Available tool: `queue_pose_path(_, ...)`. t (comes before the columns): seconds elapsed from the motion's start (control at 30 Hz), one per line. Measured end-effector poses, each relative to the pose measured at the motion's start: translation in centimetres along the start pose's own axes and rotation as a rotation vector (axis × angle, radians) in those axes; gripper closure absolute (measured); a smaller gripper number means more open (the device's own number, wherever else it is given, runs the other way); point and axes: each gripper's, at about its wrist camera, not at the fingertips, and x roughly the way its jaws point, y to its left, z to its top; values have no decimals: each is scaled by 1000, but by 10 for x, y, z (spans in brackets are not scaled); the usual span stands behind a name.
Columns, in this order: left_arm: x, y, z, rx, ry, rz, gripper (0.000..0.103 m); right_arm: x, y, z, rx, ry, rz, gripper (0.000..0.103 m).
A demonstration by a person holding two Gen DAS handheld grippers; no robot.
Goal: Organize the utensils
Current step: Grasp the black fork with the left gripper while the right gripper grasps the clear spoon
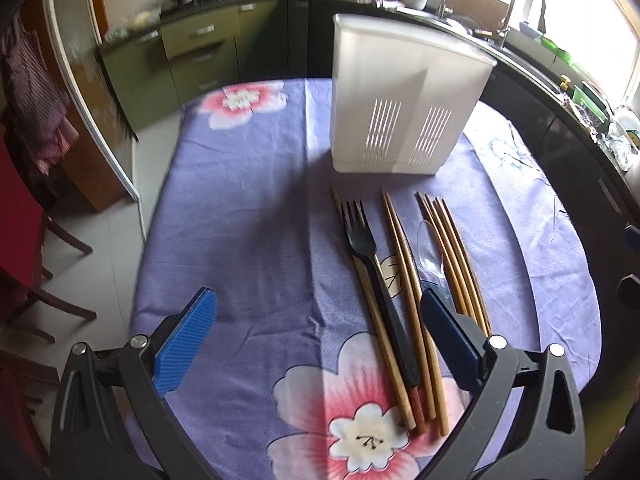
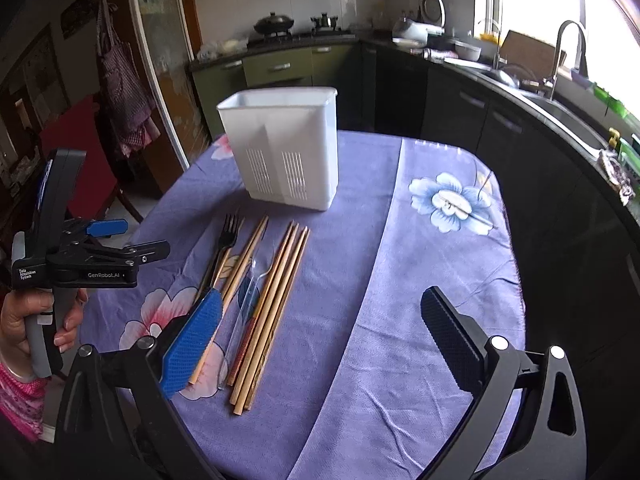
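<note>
A white slotted utensil holder [image 1: 404,96] stands upright on the purple floral tablecloth [image 1: 248,216]; it also shows in the right wrist view [image 2: 284,152]. In front of it lie a black fork [image 1: 372,276], a clear plastic spoon [image 1: 431,256] and several wooden chopsticks [image 1: 456,256], side by side. They show in the right wrist view too: fork [image 2: 226,240], spoon [image 2: 244,304], chopsticks [image 2: 276,300]. My left gripper [image 1: 320,344] is open above the cloth, its right finger over the utensils' handles. My right gripper [image 2: 332,340] is open, right of the utensils.
The left gripper's body and the hand holding it [image 2: 72,264] show at the left of the right wrist view. A red chair [image 1: 24,240] stands left of the table. Dark kitchen counters with a sink and tap [image 2: 560,64] run along the right.
</note>
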Motion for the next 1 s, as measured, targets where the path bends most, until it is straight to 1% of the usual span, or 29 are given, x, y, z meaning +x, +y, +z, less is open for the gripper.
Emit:
queue_pose_path(0.03, 8, -3, 3, -7, 23, -5, 6, 8, -1, 4, 6, 31, 8, 13)
queue_pose_path(0.07, 14, -5, 6, -11, 44, -11, 7, 20, -2, 8, 9, 68, 5, 20)
queue_pose_path(0.1, 20, -7, 8, -14, 63, -13, 12, 29, -2, 11, 3, 95, -1, 29)
queue_pose_path(0.13, 26, -9, 11, -15, 80, -8, 16, 40, -3, 14, 0, 124, -5, 32)
queue_pose_path(0.17, 30, -13, 13, -14, 94, -1, 26, 47, -4, 16, 6, 150, 0, 37)
queue_pose_path(0.2, 35, -15, 15, -16, 112, 6, 31, 56, -5, 17, 14, 181, 15, 43)
queue_pose_path(0.23, 39, -17, 17, -22, 126, 8, 32, 66, -6, 18, 23, 210, 31, 46)
queue_pose_path(0.27, 43, -17, 18, -28, 141, 12, 37, 71, -6, 18, 31, 236, 41, 52)
queue_pose_path(0.3, 48, -19, 20, -34, 159, 16, 45, 78, -5, 19, 33, 260, 50, 56)
queue_pose_path(0.33, 51, -19, 21, -39, 176, 14, 50, 83, -4, 19, 28, 276, 53, 57)
queue_pose_path(0.4, 58, -24, 22, -42, 207, 8, 63, 90, 1, 18, 11, 304, 47, 63)
queue_pose_path(0.43, 59, -25, 23, -47, 217, 0, 65, 92, 3, 17, 4, 310, 44, 65)
queue_pose_path(0.47, 60, -25, 23, -53, 225, -5, 66, 95, 3, 17, 1, 313, 42, 66)
queue_pose_path(0.57, 65, -29, 25, -61, 247, -15, 78, 96, 4, 17, 14, 319, 53, 68)
queue_pose_path(0.77, 71, -36, 29, -74, 265, -23, 80, 98, -7, 18, 47, 325, 62, 68)
queue_pose_path(0.9, 73, -44, 34, -59, 266, -6, 80, 97, -16, 19, 68, 324, 60, 68)
queue_pose_path(1.0, 77, -47, 36, -53, 277, 10, 85, 95, -19, 18, 69, 324, 58, 68)
